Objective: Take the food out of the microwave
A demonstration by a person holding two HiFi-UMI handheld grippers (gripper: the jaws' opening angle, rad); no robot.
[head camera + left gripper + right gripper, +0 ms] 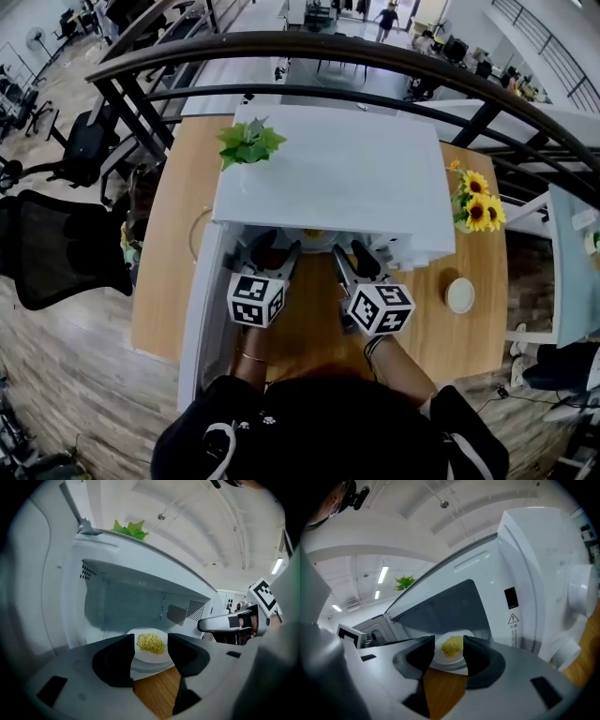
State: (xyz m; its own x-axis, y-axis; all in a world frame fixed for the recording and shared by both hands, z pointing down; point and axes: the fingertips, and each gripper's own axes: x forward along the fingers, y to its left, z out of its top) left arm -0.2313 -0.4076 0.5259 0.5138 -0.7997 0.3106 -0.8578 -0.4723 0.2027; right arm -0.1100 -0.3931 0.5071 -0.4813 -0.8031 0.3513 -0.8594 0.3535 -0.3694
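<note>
A white microwave (337, 169) stands on a wooden table (164, 281) with its door (202, 319) swung open to the left. Inside, on the turntable, sits a white plate (142, 657) with a heap of yellow food (151, 643). The same plate (440, 658) and food (452, 645) also show in the right gripper view. My left gripper (150, 651) is open at the cavity's mouth, and the plate shows in its gap, further in. My right gripper (449, 653) is open beside it, also short of the plate. In the head view both grippers, left (267, 251) and right (352, 261), reach under the microwave's front edge.
A small green plant (248, 142) stands on top of the microwave. Sunflowers (476, 208) and a round white dish (459, 294) are on the table's right side. A black office chair (56, 248) is to the left, and a dark railing (309, 47) curves behind the table.
</note>
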